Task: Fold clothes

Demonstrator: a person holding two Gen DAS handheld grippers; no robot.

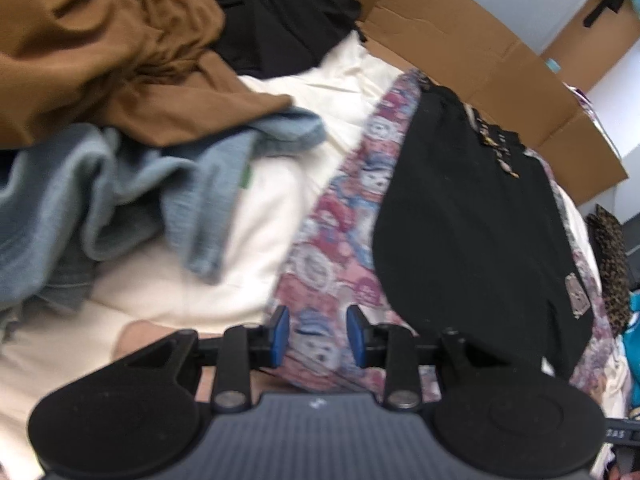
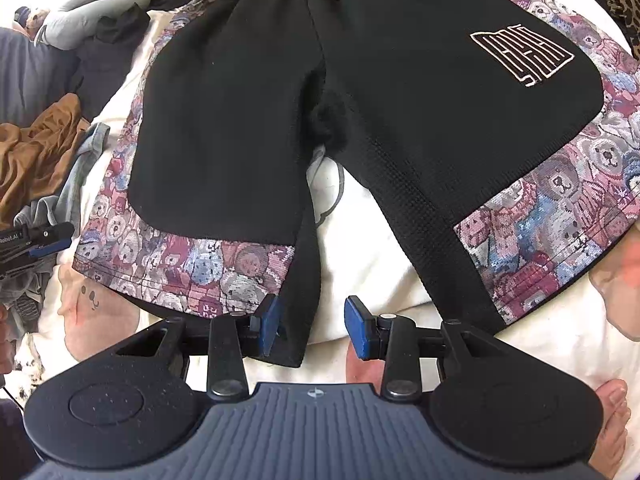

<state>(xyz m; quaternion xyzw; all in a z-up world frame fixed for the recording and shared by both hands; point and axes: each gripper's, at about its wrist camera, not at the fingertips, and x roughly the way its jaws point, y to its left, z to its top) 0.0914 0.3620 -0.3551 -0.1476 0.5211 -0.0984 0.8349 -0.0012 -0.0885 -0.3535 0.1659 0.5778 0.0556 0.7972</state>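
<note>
Right wrist: shorts (image 2: 248, 120) lie flat, hem edge near claw (image 2: 312, 330).

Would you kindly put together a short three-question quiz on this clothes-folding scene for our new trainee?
1. True or false: the shorts lie spread flat on the cream bedding, waistband at the far end.
2. Multiple choice: in the left wrist view, what lies between the blue fingers of the left gripper? A) the brown garment B) the bear-print side panel of the shorts C) the cardboard
3. Short answer: on which colour of fabric is the outlined maze-like logo stitched?

Key: 1 true; 2 B; 3 black.
</note>
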